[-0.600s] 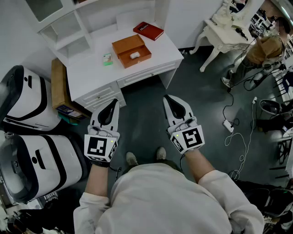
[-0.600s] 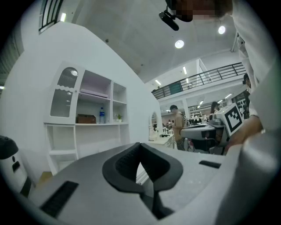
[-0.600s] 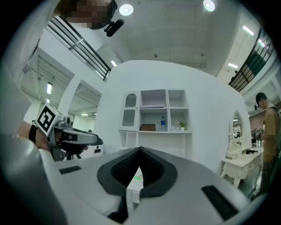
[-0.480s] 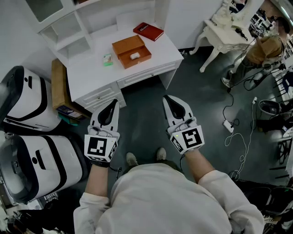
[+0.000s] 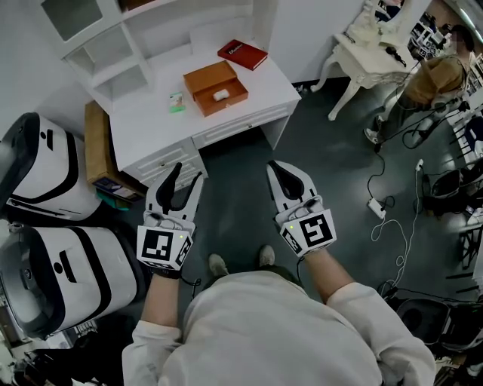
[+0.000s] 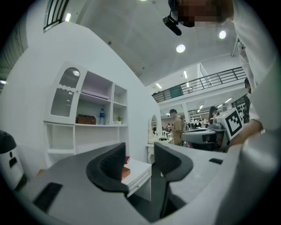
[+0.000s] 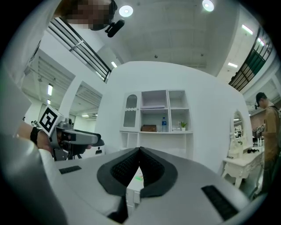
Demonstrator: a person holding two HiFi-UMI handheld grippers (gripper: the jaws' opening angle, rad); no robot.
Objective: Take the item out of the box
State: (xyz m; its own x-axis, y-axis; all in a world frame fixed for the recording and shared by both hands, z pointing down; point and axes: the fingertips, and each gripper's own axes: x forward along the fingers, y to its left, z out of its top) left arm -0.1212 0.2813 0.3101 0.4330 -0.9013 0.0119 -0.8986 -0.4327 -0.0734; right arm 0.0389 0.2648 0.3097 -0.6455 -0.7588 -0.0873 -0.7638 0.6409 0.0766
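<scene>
A white desk (image 5: pixel 143 124) with a shelf unit (image 5: pixel 113 56) is seen against the white wall (image 5: pixel 302 30). Dark grey floor (image 5: pixel 241 181) is spread below, an ornate white table (image 5: pixel 362 56) is set at the right, and ceiling lights (image 7: pixel 126 10) are lit.

I see a white desk (image 5: pixel 151 121) at the far side, with a red book (image 5: pixel 243 53) on its far right corner and a small green packet (image 5: pixel 176 102) further left. Far right stand a white curved-leg table (image 5: pixel 362 56) and a person (image 5: pixel 434 79). A power strip (image 5: pixel 376 208) lies on the dark floor (image 5: pixel 332 151). Two white-and-black shells (image 5: pixel 45 173) sit at the left.
</scene>
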